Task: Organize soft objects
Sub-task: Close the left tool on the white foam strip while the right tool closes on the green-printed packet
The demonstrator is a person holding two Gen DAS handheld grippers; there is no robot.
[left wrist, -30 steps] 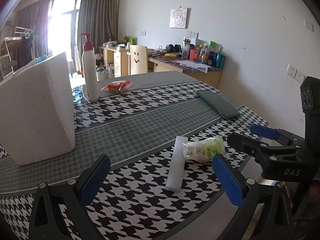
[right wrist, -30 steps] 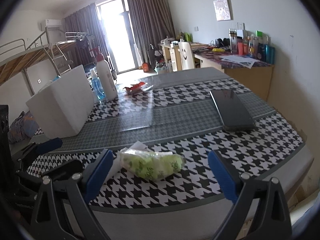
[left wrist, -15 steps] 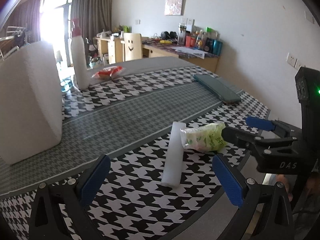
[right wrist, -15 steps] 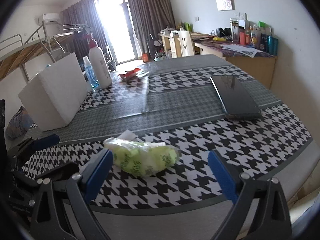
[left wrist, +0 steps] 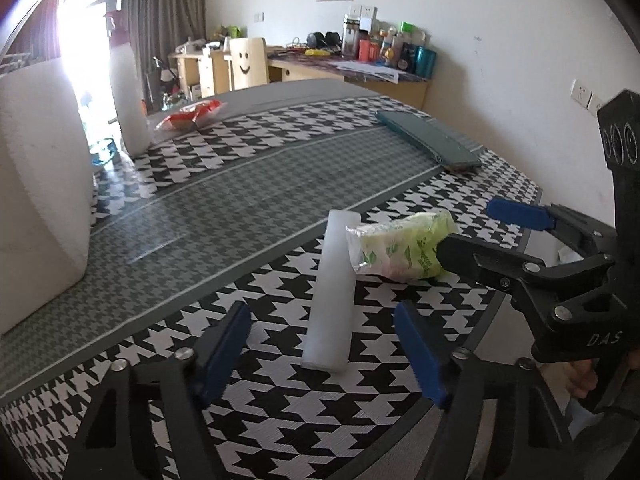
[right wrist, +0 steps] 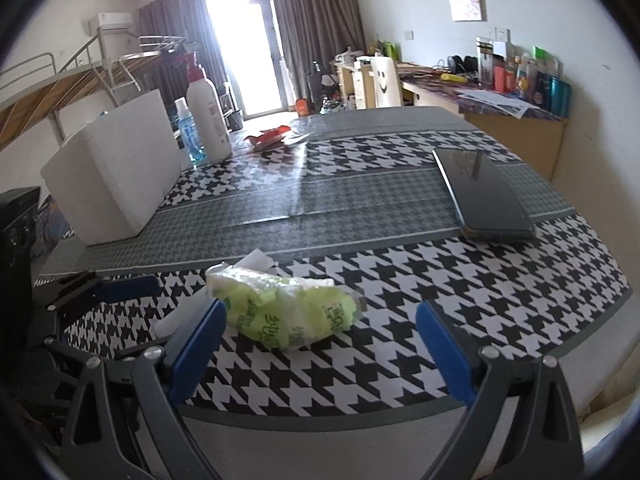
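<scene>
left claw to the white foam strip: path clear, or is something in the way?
Nothing visible blocks it. The white foam strip lies on the table straight ahead of the left claw, whose jaws are closing with nothing between them yet. The green packet rests against the strip's far end, beyond the approach.

Daylight entered through the window (right wrist: 248,36) behind the far edge of the table (left wrist: 280,184) — blown out to pure white in both views. In the left wrist view the glare washed over the pump bottle (left wrist: 126,96) at the far left corner, dissolving its outline. A pale streak of reflected light ran across the table's grey band in the right wrist view. Near-edge shadows were soft. Fisheye distortion bowed the table edges — dark vignette filled every frame corner. The left wrist view was slightly soft throughout.
</scene>
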